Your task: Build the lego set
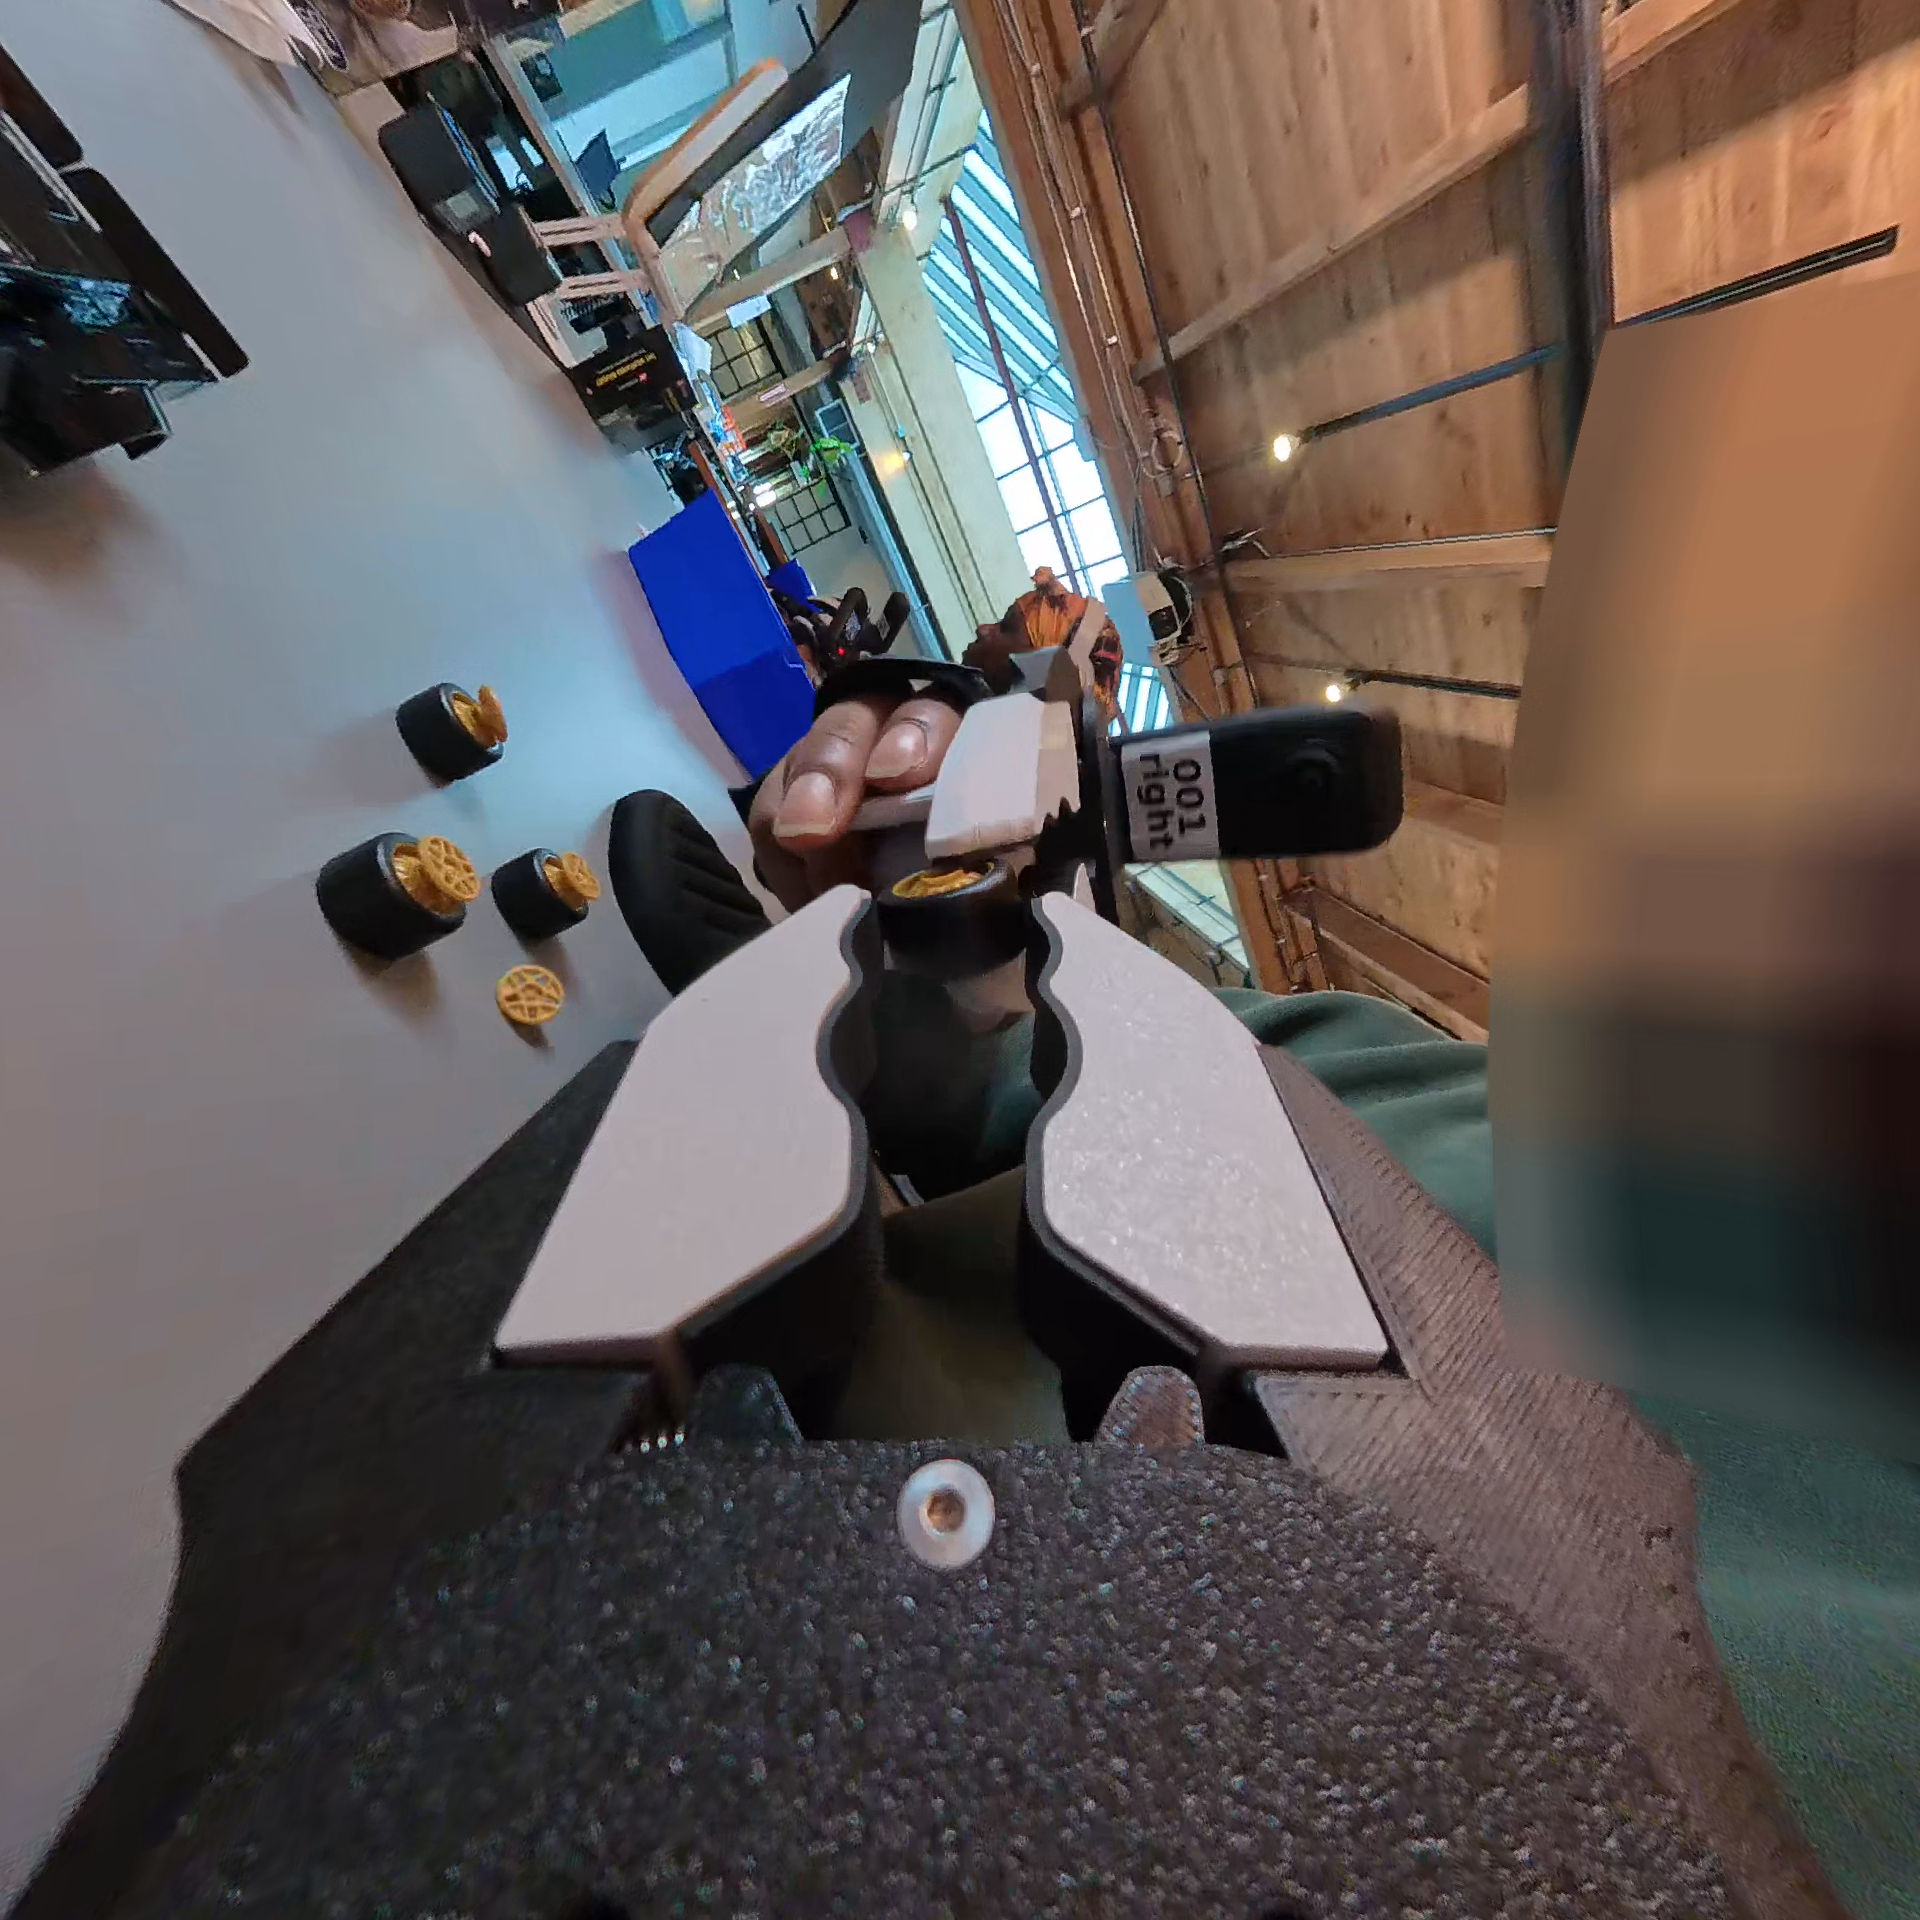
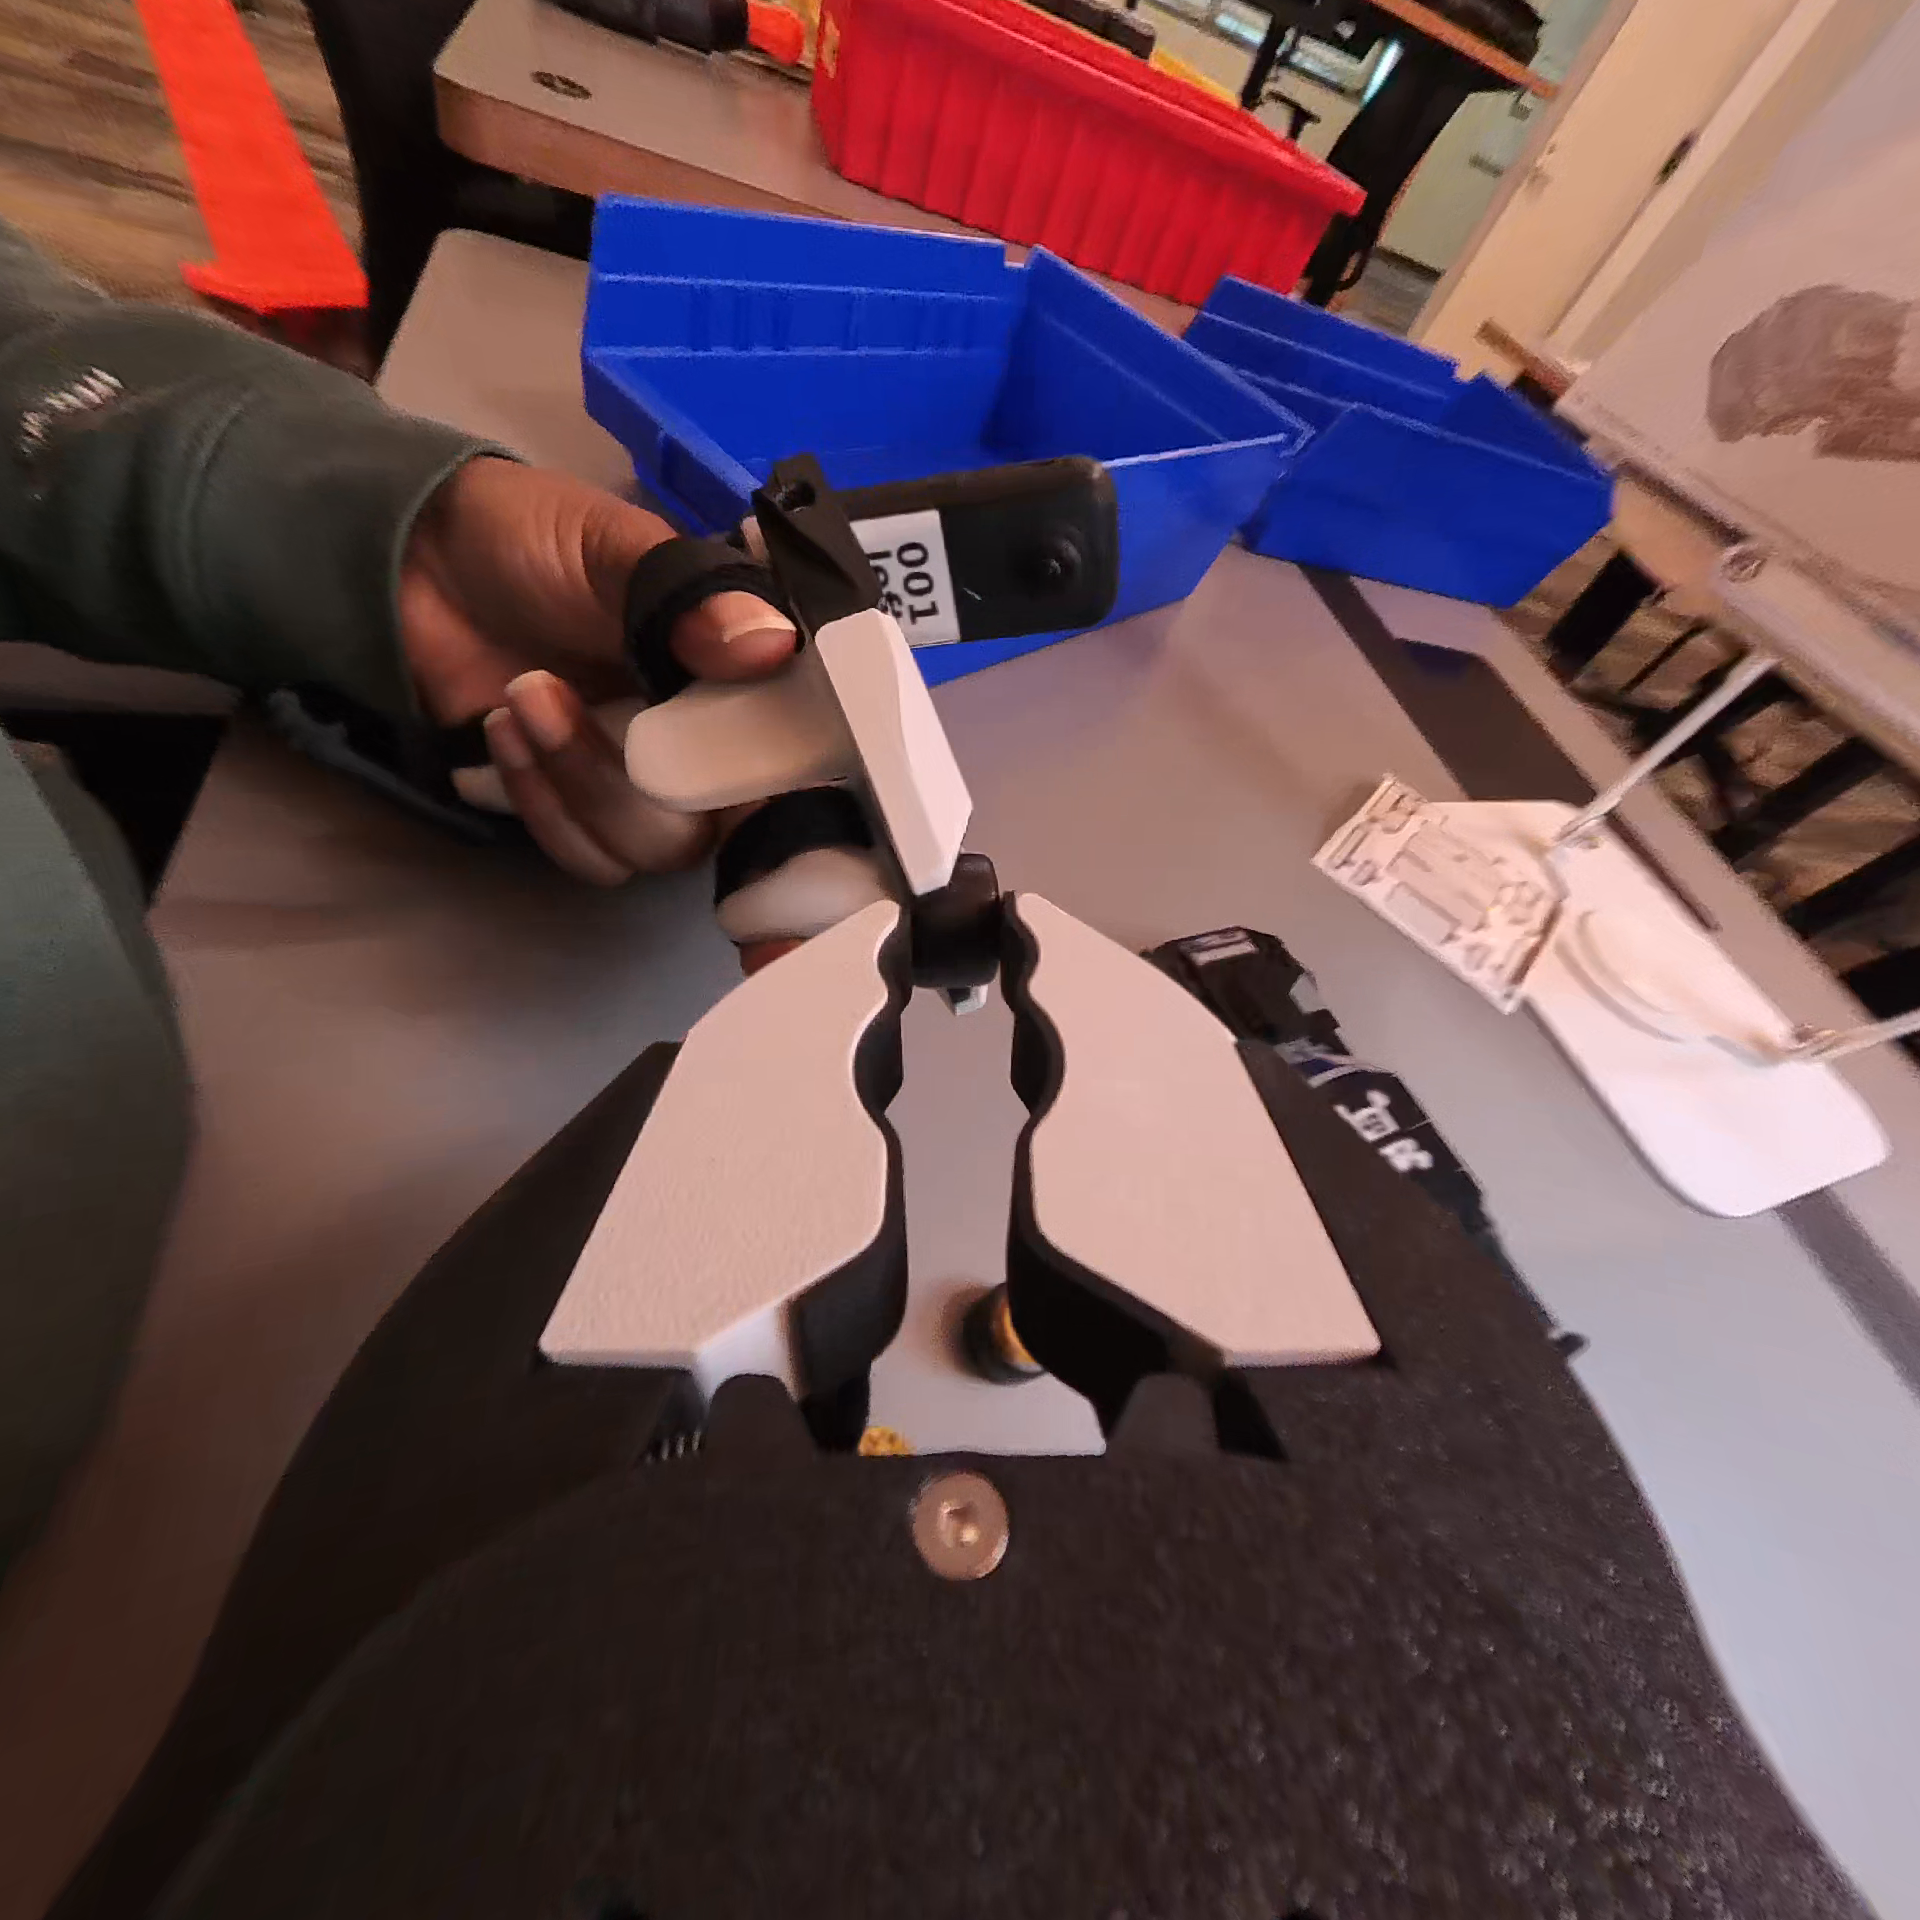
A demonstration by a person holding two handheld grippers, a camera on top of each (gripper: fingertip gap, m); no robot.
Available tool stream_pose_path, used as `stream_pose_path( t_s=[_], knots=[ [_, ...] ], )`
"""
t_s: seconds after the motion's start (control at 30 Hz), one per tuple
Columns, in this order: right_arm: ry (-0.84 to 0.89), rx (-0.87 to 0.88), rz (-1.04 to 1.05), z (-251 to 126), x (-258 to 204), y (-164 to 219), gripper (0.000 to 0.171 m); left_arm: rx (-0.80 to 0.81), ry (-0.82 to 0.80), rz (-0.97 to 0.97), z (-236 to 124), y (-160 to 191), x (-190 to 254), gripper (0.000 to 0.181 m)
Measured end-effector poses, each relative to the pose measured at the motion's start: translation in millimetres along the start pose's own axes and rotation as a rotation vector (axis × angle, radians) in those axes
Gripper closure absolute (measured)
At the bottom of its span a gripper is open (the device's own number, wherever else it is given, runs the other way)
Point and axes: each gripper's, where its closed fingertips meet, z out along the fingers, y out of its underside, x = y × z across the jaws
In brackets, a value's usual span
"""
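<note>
A small black tyre with a gold rim (image 1: pixel 943 912) sits between the tips of my left gripper (image 1: pixel 954 906), which is shut on it above the grey table. My right gripper (image 1: pixel 971 847) meets the same wheel from above, on the rim side. In the right wrist view my right gripper (image 2: pixel 953 927) closes around that black wheel (image 2: pixel 951 935). A grey pin (image 2: pixel 966 1003) sticks out of the wheel towards the camera. My left gripper (image 2: pixel 935 873) touches it from above. Three more wheels (image 1: pixel 452 732) (image 1: pixel 395 894) (image 1: pixel 540 888) and a loose gold rim (image 1: pixel 530 995) lie on the table.
A dark lego car (image 2: pixel 1247 966) stands behind my right finger; it also shows in the left wrist view (image 1: pixel 73 332). Two blue bins (image 2: pixel 883 395) (image 2: pixel 1403 457) and a red bin (image 2: pixel 1039 135) stand farther back. A printed sheet on a clear stand (image 2: pixel 1704 1101) is at the right. Left and right tips are no more than a few centimetres apart. From either gripper's tips it is about 15 cm to the dark lego car (image 2: pixel 1247 966).
</note>
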Motion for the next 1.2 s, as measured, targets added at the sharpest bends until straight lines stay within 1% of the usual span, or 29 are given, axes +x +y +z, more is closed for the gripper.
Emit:
stream_pose_path(
  t_s=[0.03,0.1,0.17,0.23,0.3,0.37,0.43,0.5,0.57,0.67,0.77,0.9,1.07,1.2],
  knots=[
    [-0.032,0.008,0.074,-1,0,-1,0.155,-0.005,-0.002,0.026,0,1,1,0.154],
    [-0.110,0.052,0.296,-6,3,-6,0.155,-0.016,0.006,0.130,-1,1,10,0.151],
    [-0.228,0.082,0.567,-13,5,-9,0.156,-0.038,-0.029,0.299,-4,1,18,0.146],
    [-0.354,0.140,0.850,-19,6,-16,0.156,-0.072,-0.150,0.541,-7,0,18,0.143],
    [-0.468,0.187,1.081,-20,2,-20,0.156,-0.106,-0.289,0.791,-8,-2,18,0.141],
    [-0.544,0.215,1.225,-18,-3,-22,0.156,-0.129,-0.404,1.013,-7,-8,19,0.138],
    [-0.609,0.248,1.325,-17,-6,-26,0.156,-0.178,-0.460,1.198,-5,-7,21,0.136],
    [-0.656,0.258,1.378,-17,-9,-29,0.156,-0.237,-0.486,1.338,-3,-3,21,0.136],
    [-0.687,0.269,1.410,-17,-10,-33,0.156,-0.313,-0.486,1.420,0,4,17,0.138],
    [-0.699,0.254,1.431,-16,-12,-32,0.156,-0.305,-0.494,1.500,3,4,21,0.156],
    [-0.689,0.258,1.441,-15,-12,-30,0.156,-0.304,-0.494,1.514,3,3,19,0.156],
    [-0.663,0.246,1.453,-14,-11,-21,0.156,-0.310,-0.489,1.472,4,5,10,0.156],
    [-0.660,0.244,1.482,-12,-12,-15,0.156,-0.319,-0.492,1.522,4,7,4,0.156],
    [-0.647,0.237,1.469,-11,-12,-12,0.156,-0.316,-0.485,1.501,3,7,1,0.156]
  ],
)
